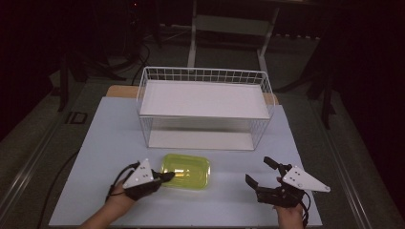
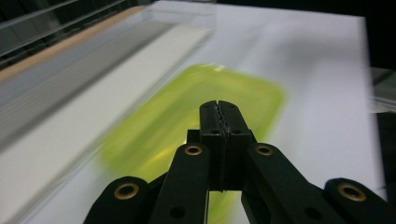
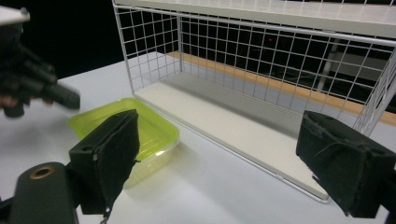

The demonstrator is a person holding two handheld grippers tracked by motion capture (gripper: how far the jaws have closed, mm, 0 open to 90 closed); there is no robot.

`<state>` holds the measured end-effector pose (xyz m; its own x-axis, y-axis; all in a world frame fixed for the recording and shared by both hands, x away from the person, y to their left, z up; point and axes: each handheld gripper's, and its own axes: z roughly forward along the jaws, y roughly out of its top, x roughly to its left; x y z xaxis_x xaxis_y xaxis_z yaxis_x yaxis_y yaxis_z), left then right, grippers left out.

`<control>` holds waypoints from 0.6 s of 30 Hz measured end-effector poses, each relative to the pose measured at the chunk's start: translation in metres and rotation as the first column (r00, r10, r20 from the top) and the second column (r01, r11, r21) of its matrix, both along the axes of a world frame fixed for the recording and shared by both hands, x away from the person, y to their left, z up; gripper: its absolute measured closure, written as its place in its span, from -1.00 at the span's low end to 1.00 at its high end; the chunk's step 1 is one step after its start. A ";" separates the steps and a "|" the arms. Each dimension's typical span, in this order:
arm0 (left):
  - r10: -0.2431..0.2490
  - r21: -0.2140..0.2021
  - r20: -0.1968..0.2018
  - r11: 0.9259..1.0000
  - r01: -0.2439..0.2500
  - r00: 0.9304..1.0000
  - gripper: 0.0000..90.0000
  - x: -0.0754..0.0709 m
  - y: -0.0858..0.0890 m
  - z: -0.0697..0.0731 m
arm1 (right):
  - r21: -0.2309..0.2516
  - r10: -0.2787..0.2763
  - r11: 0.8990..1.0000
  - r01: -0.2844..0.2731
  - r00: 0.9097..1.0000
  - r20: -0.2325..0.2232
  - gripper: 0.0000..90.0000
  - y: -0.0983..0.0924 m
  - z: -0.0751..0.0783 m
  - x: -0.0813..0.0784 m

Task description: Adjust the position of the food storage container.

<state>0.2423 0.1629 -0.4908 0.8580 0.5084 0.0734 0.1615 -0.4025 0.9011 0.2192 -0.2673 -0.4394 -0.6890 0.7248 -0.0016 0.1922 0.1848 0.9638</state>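
With left gripper (image 1: 165, 177) shut empty over near rim of yellow-green container (image 1: 187, 171) before wire rack (image 1: 204, 109), right gripper (image 1: 259, 172) open: judged liable to shove container, not grasp.

Wire rack (image 1: 205, 107) blocks the far side behind the yellow container (image 1: 186, 171).

Left gripper (image 1: 168, 176) comes in from the bottom left, forearm angled up and inward, its grey plate facing up. Its fingers (image 2: 218, 122) are pressed flat together, nothing between them, pointing toward the right gripper (image 1: 261, 172). That one sits low by the right hand (image 1: 290, 213), fingers (image 3: 111, 161) spread wide apart with empty space between them, aimed away from the person and slightly inward.
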 end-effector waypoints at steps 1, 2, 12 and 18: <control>0.037 0.004 0.009 0.999 -0.037 0.999 1.00 0.006 0.016 -0.002 | 0.001 0.001 1.000 -0.001 1.000 0.000 -0.70 0.000 0.000 0.000; 0.056 0.009 -0.003 0.998 -0.056 0.998 1.00 0.009 0.022 -0.005 | 0.000 0.000 1.000 0.000 1.000 0.000 -0.70 0.001 0.000 0.000; 0.121 -0.015 -0.076 0.992 -0.123 0.990 1.00 0.030 0.035 -0.036 | -0.004 0.006 1.000 -0.006 1.000 -0.013 -0.70 0.002 -0.002 0.001; 0.111 -0.016 -0.090 0.993 -0.113 0.990 1.00 0.031 0.025 -0.041 | -0.002 0.013 1.000 -0.014 1.000 -0.017 -0.70 0.002 -0.002 0.002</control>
